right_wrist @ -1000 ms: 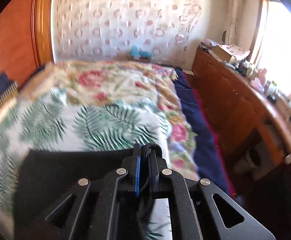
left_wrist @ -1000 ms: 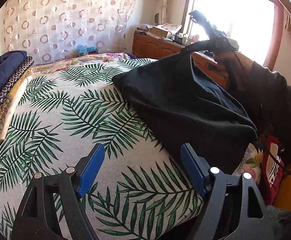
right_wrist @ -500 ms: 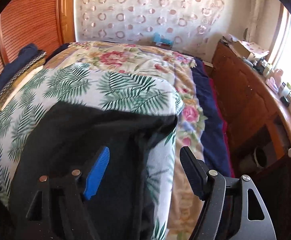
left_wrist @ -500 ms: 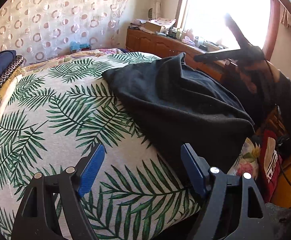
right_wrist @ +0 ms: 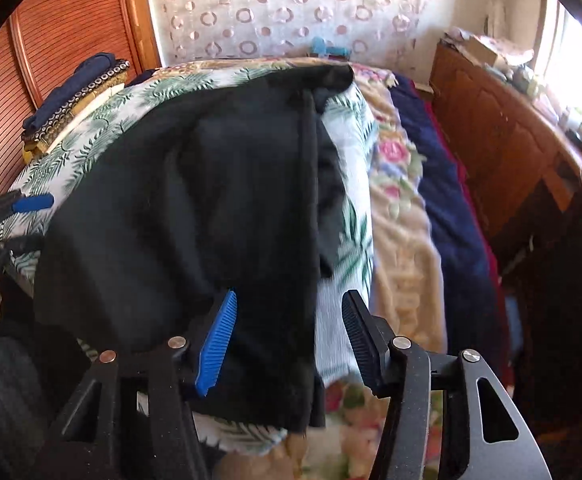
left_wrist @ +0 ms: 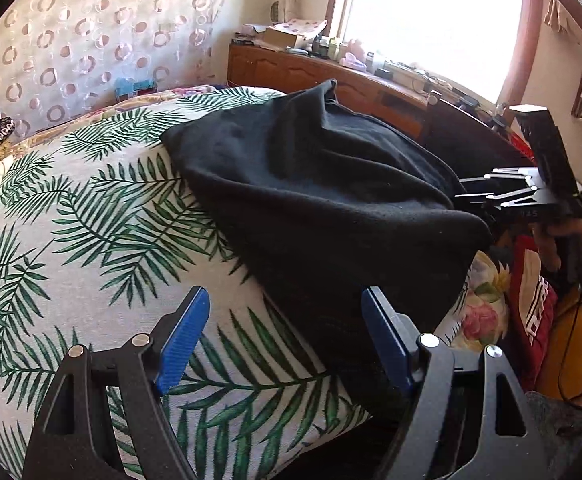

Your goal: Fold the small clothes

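A black garment (left_wrist: 323, 208) lies loosely bunched on the palm-leaf bed cover (left_wrist: 91, 216), reaching over the bed's near right edge. My left gripper (left_wrist: 287, 340) is open and empty, with the garment's near corner just past its right finger. My right gripper (right_wrist: 289, 338) is open and empty above the garment's (right_wrist: 211, 200) near edge. The right gripper also shows in the left wrist view (left_wrist: 471, 196), at the garment's right side. The left gripper also shows in the right wrist view (right_wrist: 23, 210), at the far left.
A stack of folded clothes (right_wrist: 75, 100) sits at the bed's far left by the wooden headboard (right_wrist: 63, 36). A wooden dresser (right_wrist: 503, 132) with clutter runs along the right, below the window. A floral quilt (right_wrist: 399, 208) and navy blanket (right_wrist: 443, 184) hang off the bed's right side.
My right gripper opened and let go of the black garment, which dropped onto the bed. It then drew back and lower toward the bed's near edge. My left gripper stayed open.
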Tool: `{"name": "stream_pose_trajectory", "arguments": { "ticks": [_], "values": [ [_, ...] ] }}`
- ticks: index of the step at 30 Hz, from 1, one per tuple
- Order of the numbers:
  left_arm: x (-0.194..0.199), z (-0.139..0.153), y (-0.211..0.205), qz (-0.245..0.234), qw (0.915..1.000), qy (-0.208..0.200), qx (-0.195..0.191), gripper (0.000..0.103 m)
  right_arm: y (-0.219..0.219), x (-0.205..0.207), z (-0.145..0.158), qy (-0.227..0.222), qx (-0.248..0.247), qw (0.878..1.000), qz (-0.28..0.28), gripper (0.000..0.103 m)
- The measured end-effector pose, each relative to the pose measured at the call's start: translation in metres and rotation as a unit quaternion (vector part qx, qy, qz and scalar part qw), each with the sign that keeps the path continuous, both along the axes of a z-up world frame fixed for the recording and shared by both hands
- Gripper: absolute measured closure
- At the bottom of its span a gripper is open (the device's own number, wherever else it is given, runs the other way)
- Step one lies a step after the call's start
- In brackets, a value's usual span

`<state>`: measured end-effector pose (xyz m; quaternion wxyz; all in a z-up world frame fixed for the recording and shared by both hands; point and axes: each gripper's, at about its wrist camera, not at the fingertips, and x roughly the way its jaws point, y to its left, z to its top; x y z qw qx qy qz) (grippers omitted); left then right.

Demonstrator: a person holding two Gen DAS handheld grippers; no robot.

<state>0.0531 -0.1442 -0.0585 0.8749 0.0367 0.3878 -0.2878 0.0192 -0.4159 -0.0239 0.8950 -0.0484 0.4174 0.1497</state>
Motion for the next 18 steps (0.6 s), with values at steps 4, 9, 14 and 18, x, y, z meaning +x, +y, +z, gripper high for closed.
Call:
{"name": "stream_pose_trajectory", "arguments": {
  "ticks": [4,9,14,18],
  "values": [
    [0.000,-0.002,-0.004,-0.006,0.9999,0.004,0.008,0.024,-0.009,-0.009,0.002,-0.001,0.032,0.999,0.009,0.096],
    [-0.001,-0.004,-0.005,-0.015,0.9997,0.016,0.005,0.024,-0.015,-0.033,0.014,-0.032,0.004,0.999,0.009,0.099],
    [-0.004,-0.009,-0.009,-0.030,0.9991,0.030,0.002,0.024,-0.012,-0.051,0.011,-0.034,0.002,0.999,-0.001,0.099],
    [-0.009,-0.011,-0.011,-0.046,0.9981,0.041,-0.007,0.040,-0.005,-0.043,0.007,-0.033,0.008,0.999,-0.006,0.098]
  ]
}}
